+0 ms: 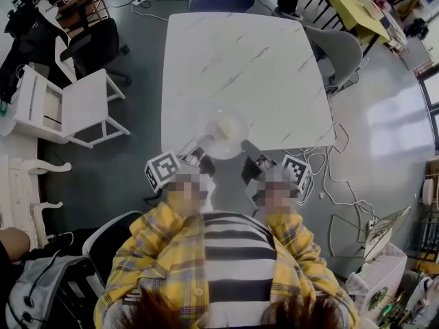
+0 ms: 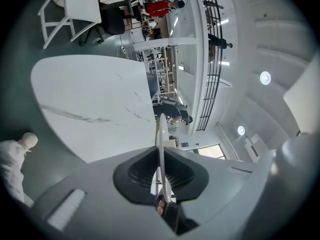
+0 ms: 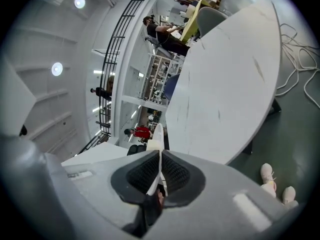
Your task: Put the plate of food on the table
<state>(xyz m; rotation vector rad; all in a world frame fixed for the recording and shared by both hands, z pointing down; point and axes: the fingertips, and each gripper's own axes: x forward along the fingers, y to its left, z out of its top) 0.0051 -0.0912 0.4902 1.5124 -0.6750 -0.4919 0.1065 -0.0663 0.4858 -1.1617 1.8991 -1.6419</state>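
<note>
The left tool (image 2: 161,173) is pinched on the rim of a pale plate (image 2: 160,134). The plate's edge runs as a thin white line between the tool's ribbed black pads (image 2: 142,171). The right tool (image 3: 160,173) is closed the same way on the opposite rim, which stands upright between its own pads.

In the head view both tools sit in the lower middle of the frame, one on either side of the plate. Each carries a cube (image 1: 163,170) printed with black-and-white square markers. The plate bears a pale heap of food (image 1: 226,125) and lies across the near edge of the white marbled bench (image 1: 240,60), partly past it toward the person. Whether it rests on the bench I cannot tell.

At the left of the frame stands a white chair (image 1: 75,105). At the upper right are a grey chair (image 1: 339,50) and a yellow table (image 1: 350,5). White cables (image 1: 329,166) trail over the grey floor (image 1: 384,115) right of the bench. Along the bottom are the person's yellow plaid sleeves (image 1: 154,252) and striped top (image 1: 236,259).
</note>
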